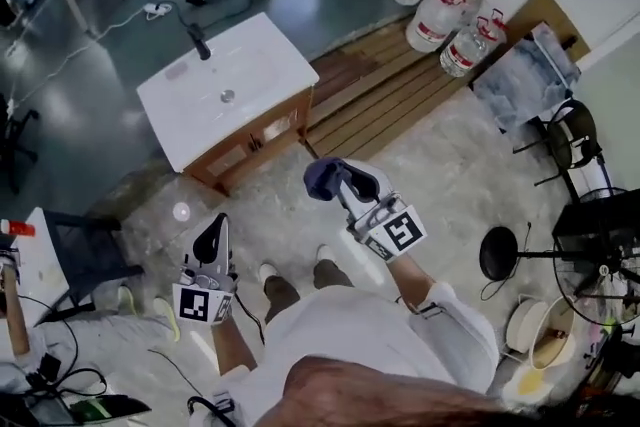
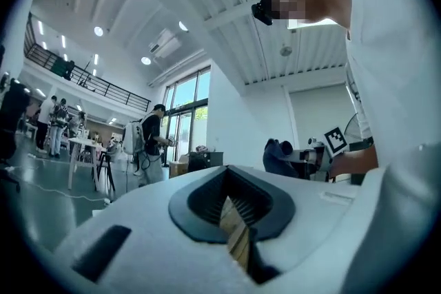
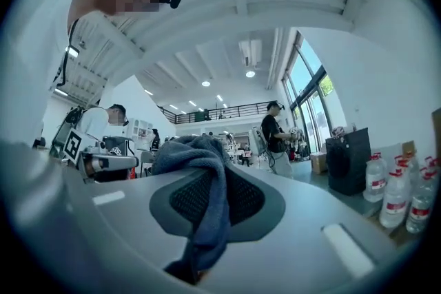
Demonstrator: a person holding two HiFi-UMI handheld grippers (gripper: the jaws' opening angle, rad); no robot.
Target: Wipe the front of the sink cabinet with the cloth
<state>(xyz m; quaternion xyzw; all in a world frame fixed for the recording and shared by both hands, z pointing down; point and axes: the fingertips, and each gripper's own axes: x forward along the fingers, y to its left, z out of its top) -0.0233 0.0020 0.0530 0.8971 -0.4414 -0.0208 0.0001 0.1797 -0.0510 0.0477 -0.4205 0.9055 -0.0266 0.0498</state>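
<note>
**Well short of the cabinet: cloth pinched in the right hand-held gripper**

The cloth (image 1: 322, 177) is dark blue and soft, bunched into a rounded wad. In the right gripper view it (image 3: 196, 175) humps up over the jaw tips, and one fold trails down between the dark pads. The right hand-held gripper (image 1: 345, 187) is clamped on that fold, so the wad sits at its very tip, on the side towards the cabinet. The left hand-held gripper (image 1: 212, 237) has its jaws drawn in to a thin slit with nothing gripped, and it is held low beside the person's left leg.

The sink cabinet (image 1: 255, 137) stands ahead on the floor, with a white basin top (image 1: 240, 75), a black faucet (image 1: 198, 42) and a wooden front turned towards the person. The cloth hangs in the air near the front's right corner, apart from it.

Pale mottled floor (image 1: 450, 175) lies open between the person's shoes (image 1: 268, 270) and the cabinet. Wooden slats (image 1: 385, 80) run just beside the cabinet's right edge, water bottles (image 1: 435, 20) stand beyond them by the wall, and a dark chair (image 1: 85, 250) sits off to the left.
</note>
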